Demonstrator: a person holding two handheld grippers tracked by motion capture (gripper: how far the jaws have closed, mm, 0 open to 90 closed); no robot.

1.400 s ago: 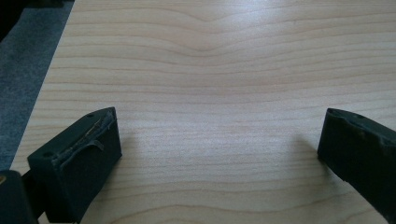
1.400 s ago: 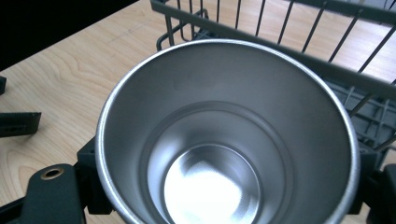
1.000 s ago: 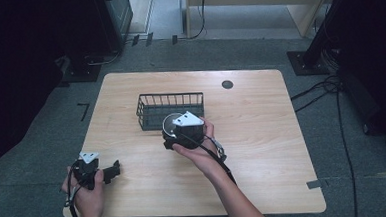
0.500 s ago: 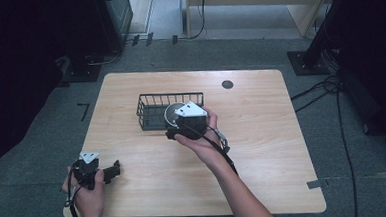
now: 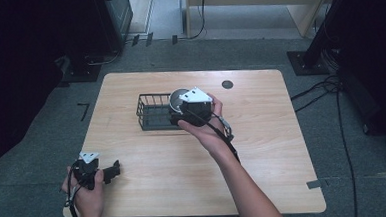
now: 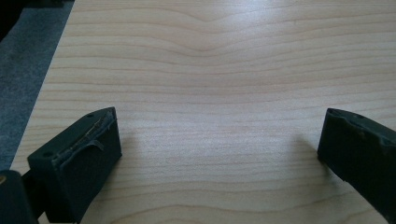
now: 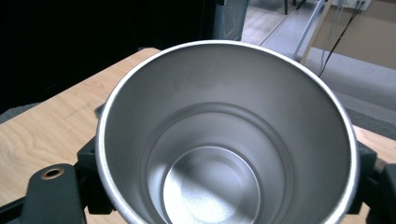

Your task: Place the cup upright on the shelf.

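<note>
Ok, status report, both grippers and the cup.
Left gripper open, idle at near table corner. Right gripper shut on steel cup, empty, over wire basket. Nothing in the way.

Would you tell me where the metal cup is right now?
In the high view, the metal cup is held in the right gripper over the wire basket's right end.

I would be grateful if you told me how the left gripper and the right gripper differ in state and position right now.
The left gripper has its jaws wide apart with nothing between them, while the right gripper is shut on a steel cup. The left gripper sits low at the table's near left corner, whereas the right gripper is held at the wire basket farther back. Both are hand-held and carry a grey three-cornered plate.
</note>
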